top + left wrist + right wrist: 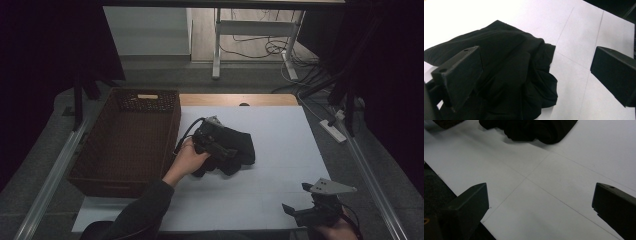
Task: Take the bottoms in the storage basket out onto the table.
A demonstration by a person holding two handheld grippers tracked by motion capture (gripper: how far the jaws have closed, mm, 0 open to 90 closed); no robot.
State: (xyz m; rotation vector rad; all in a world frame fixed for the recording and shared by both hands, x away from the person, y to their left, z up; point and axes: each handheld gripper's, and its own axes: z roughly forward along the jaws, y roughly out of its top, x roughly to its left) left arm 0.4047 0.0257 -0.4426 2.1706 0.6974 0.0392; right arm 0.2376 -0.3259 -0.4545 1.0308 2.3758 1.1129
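Note:
A crumpled black cloth point(239, 146) lies on the white table cover, right of the basket. My left gripper point(226, 151) hovers over the cloth's left part, held by a hand. In the left gripper view its jaws stand wide apart above the black cloth point(509, 75), with nothing pinched between them. My right gripper point(296, 200) sits near the table's front right corner, open, far from the cloth. The right gripper view has bare white cover between the jaws, and the black cloth point(529, 128) lies at the top.
A brown wicker basket point(127, 137) stands at the left of the table, with nothing visible inside it. The white cover point(280, 165) has faint fold lines. Beyond the table are a desk frame point(217, 45), cables and a power strip point(332, 130) on the floor.

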